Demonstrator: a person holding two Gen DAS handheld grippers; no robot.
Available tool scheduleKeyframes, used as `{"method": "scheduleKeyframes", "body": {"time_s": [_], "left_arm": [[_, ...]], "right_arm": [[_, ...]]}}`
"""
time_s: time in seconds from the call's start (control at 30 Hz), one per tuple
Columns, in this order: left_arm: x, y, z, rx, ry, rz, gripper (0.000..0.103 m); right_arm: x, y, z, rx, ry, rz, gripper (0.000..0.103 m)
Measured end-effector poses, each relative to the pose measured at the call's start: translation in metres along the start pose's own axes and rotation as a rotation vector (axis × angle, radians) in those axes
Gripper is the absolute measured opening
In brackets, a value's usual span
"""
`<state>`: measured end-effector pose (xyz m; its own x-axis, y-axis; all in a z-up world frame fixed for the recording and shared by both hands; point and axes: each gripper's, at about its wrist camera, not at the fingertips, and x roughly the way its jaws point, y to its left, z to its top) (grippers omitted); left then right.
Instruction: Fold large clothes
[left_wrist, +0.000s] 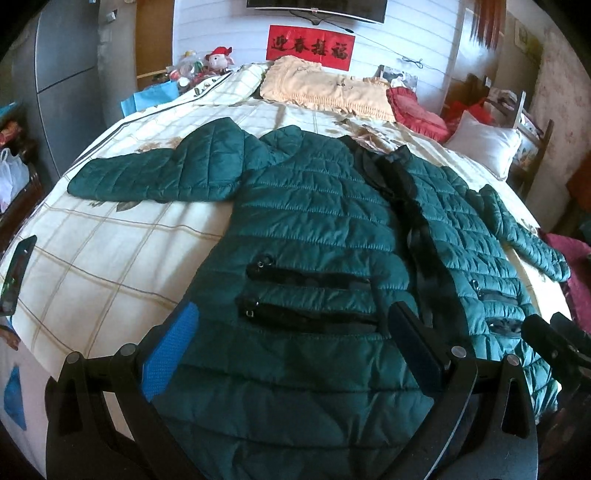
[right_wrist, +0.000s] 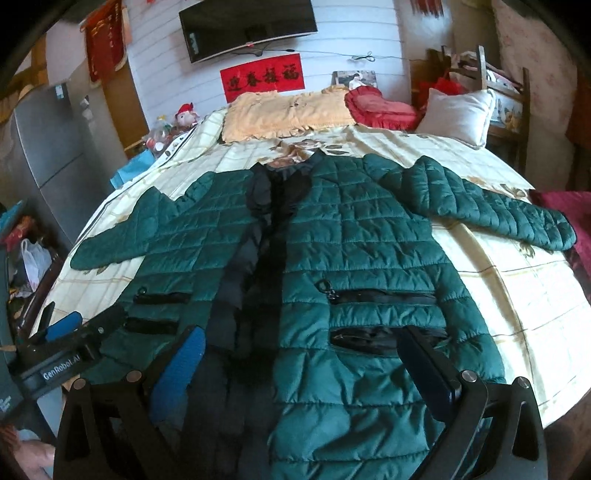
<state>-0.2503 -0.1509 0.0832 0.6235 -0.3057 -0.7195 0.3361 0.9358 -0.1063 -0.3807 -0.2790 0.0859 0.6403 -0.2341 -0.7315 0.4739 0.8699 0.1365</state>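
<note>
Both grippers, left gripper and right gripper, hover over the hem, fingers wide, holding nothing. Green quilted jacket lies flat, front up on the bed, sleeves spread, black zip pockets, dark centre placket. Pillows beyond.

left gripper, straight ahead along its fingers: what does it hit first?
Most likely the green quilted jacket: the left gripper is open, its fingers straddling the lower front panel near the zip pockets. Height above the fabric is unclear, so contact may come further up the jacket.
</note>
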Motion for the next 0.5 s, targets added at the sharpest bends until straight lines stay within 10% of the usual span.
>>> {"method": "scheduleKeyframes", "body": {"time_s": [0.5], "left_arm": [[-0.0004, -0.0029, -0.0025, 0.023, -0.005, 0.015, 0.102]], "right_arm": [[0.0037, 0.0013, -0.0019, -0.006, 0.013, -0.012, 0.103]]}}
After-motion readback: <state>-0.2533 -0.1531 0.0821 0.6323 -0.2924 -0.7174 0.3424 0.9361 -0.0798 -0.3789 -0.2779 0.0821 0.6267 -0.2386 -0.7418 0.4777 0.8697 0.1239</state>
